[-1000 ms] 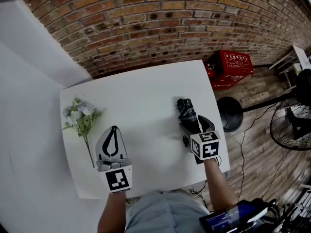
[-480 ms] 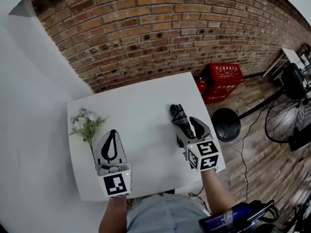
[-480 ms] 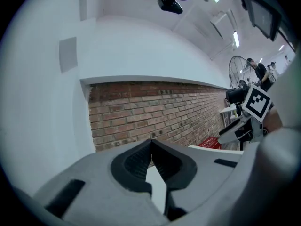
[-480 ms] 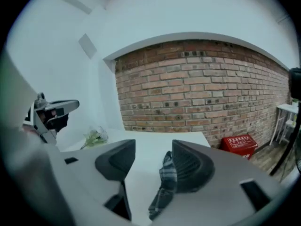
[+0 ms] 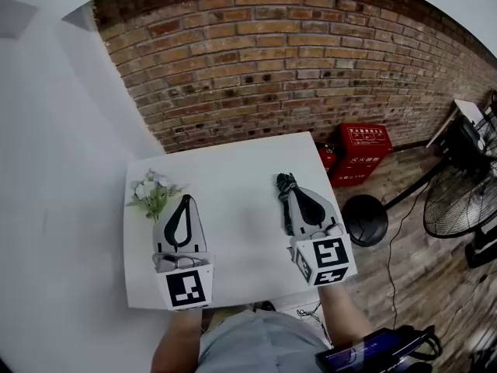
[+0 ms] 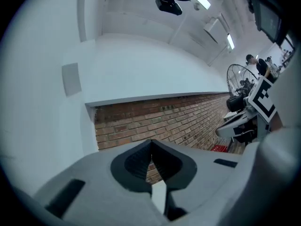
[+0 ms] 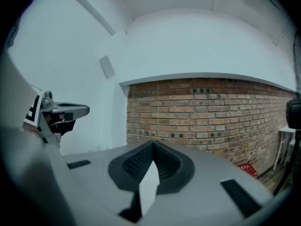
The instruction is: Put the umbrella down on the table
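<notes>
The folded black umbrella [image 5: 283, 183] lies on the white table [image 5: 233, 169] near its right edge, and my right gripper hides its near end. My right gripper [image 5: 290, 195] hangs above it and clear of it. Its jaws are closing and meet at the tips, with nothing between them [image 7: 153, 146]. My left gripper [image 5: 186, 198] is raised over the left half of the table, shut and empty [image 6: 151, 143]. Both grippers point level at the brick wall. Neither gripper view shows the umbrella.
A bunch of pale flowers [image 5: 155, 193] lies at the table's left edge, beside my left gripper. Right of the table stand red boxes [image 5: 362, 150], a round black fan base [image 5: 365, 220] and a floor fan [image 5: 458, 200]. A brick wall [image 5: 264, 61] backs the table.
Both grippers have risen off the table. The right jaws, open around the umbrella a second ago, have drawn back from it and closed. The umbrella stays lying on the table.
</notes>
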A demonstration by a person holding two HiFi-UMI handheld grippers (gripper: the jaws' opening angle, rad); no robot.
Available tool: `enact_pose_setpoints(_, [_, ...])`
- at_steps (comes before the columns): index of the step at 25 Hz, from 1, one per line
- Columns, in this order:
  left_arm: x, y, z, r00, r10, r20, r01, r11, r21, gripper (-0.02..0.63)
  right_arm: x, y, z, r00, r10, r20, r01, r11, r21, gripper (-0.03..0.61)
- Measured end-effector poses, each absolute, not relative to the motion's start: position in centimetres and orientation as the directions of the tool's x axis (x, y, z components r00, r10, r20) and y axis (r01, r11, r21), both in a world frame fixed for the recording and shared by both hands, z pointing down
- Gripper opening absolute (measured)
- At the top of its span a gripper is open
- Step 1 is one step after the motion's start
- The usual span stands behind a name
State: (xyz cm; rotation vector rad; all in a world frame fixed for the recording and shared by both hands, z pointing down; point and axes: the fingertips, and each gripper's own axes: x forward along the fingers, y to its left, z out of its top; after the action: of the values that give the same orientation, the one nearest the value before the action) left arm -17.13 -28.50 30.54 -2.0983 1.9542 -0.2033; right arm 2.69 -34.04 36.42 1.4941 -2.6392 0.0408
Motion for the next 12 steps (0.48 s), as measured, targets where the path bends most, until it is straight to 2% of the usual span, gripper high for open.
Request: enact_pose_setpoints(12, [-17.7,-25.0,29.3,0.049,-0.992,-0.117,-0.951,-0.011,-0.308,0.009,0.0,-30.0,34.0,-0.566,-0.822,0.069,-0.818,0.570,0.081,0.005])
